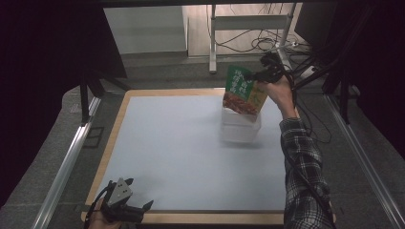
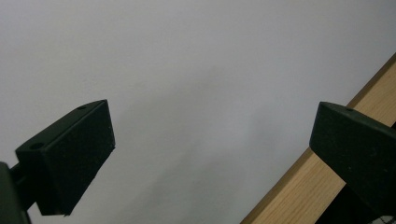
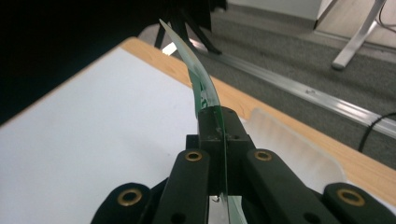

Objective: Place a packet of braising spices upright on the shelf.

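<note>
Overhead, the right gripper (image 1: 256,75) clamps a green packet (image 1: 244,90) above a clear box (image 1: 240,128) — left gripper (image 1: 128,208) jaws gape apart.

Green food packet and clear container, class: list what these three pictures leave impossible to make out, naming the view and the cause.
1. Green packet, high view: its print is too small to read.
2. Packet, right gripper view: seen edge-on, faces hidden.
3. Clear container, high view: the packet and blur hide whether anything is inside.
4. Left gripper, high view: the bottom edge cuts off the hand.

Grey carpet floor (image 1: 157,71), white metal stand (image 1: 213,38) – dark surroundings
</note>
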{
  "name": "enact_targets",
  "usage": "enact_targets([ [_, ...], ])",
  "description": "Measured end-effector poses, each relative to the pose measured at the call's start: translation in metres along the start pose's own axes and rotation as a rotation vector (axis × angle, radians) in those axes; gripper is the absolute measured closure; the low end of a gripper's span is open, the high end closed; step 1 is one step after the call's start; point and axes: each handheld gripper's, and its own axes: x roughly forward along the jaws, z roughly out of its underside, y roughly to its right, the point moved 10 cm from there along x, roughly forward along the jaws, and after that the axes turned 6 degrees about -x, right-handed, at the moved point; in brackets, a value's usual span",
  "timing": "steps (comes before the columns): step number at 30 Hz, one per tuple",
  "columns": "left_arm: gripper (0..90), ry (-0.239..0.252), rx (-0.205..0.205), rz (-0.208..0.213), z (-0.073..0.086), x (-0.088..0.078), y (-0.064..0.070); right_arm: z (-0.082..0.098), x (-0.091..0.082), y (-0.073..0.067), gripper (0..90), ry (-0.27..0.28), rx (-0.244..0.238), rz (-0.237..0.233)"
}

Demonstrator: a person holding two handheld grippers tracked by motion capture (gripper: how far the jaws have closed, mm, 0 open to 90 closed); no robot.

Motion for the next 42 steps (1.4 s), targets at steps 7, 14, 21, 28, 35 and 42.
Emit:
enact_targets([
  [7, 0.1, 0.0, 0.001, 0.001, 0.0, 0.0, 0.0, 0.002, 0.007, 0.003, 89.0, 0.039, 0.012, 0.016],
  [14, 0.1, -0.002, 0.007, -0.003, 0.0, 0.0, 0.0, 0.001, 0.006, 0.002, 80.1, 0.032, -0.045, 0.06],
  [21, 0.1, -0.002, 0.006, -0.003, 0.0, 0.0, 0.0, -0.001, 0.003, 0.006, 62.0, 0.045, -0.073, 0.114],
  [28, 0.1, -0.002, 0.006, -0.004, 0.0, 0.0, 0.0, -0.003, -0.006, 0.009, 37.9, 0.068, -0.078, 0.138],
  [35, 0.1, -0.003, 0.007, -0.005, 0.0, 0.001, 0.0, -0.004, -0.009, 0.006, 25.3, 0.071, -0.094, 0.147],
  [42, 0.1, -0.007, 0.012, -0.006, 0.0, 0.001, 0.001, 0.0, -0.011, 0.001, 16.7, 0.072, -0.088, 0.141],
])
